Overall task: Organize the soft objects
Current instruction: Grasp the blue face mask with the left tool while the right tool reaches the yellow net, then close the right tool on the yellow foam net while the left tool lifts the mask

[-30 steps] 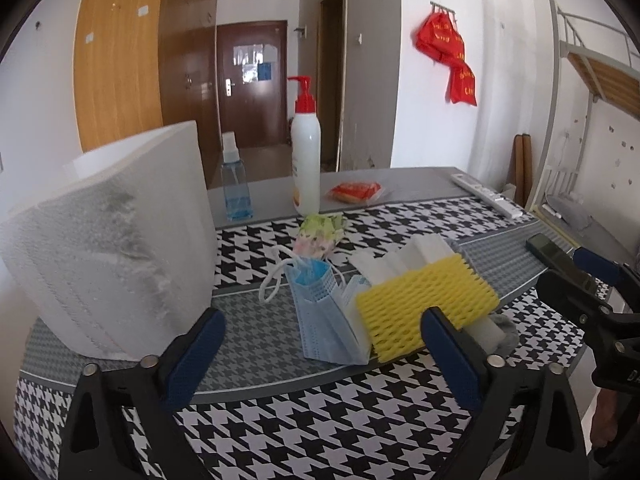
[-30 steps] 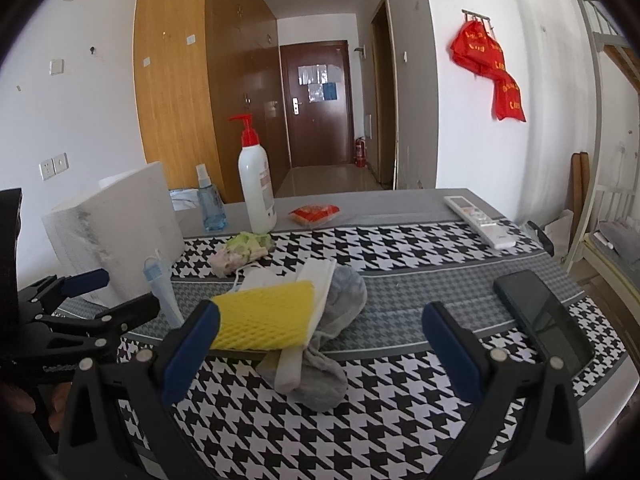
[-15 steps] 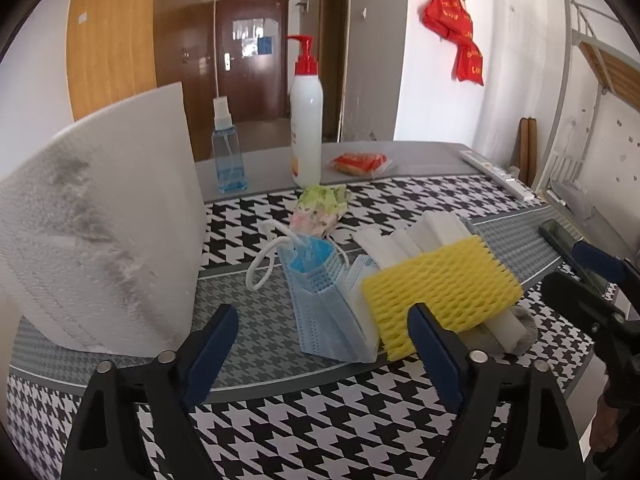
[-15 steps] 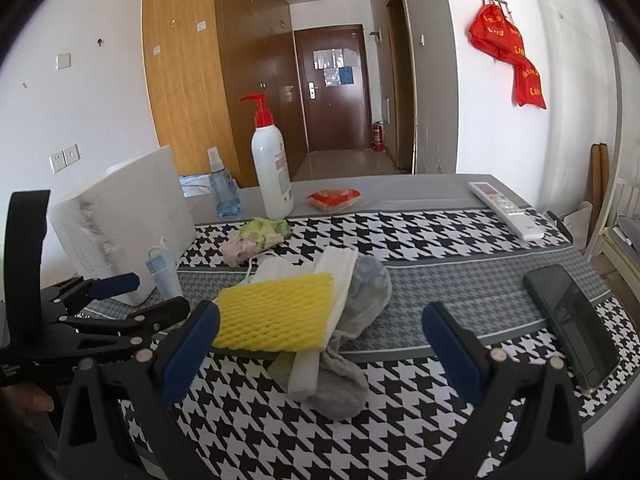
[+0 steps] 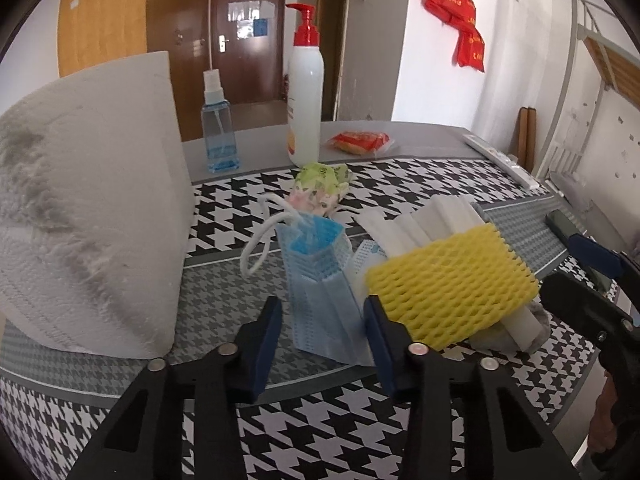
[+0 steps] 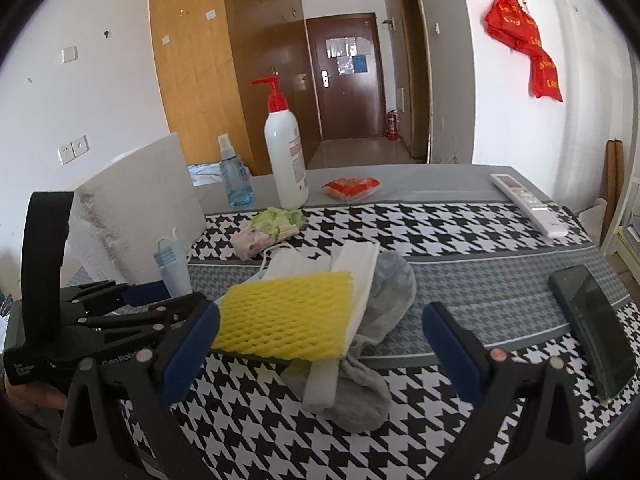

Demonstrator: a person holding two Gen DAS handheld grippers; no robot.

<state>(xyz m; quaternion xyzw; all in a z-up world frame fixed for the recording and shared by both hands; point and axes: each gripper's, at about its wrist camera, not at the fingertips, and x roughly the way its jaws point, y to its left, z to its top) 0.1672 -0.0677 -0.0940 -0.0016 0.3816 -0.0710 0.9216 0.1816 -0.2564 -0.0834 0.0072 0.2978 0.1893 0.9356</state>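
Left gripper, jaws just narrowing but not yet pinching, straddles the upright blue mask at lower centre; right gripper spread wide.

Dorm-like living room. Beyond tongs: table with houndstooth cloth, wooden wardrobe, hallway to brown door with fire extinguisher. Right of tongs: metal bunk bed, red bags on wall hook.

L gripper jaws just closed in a lot, now straddling the blue mask, not touching yet.
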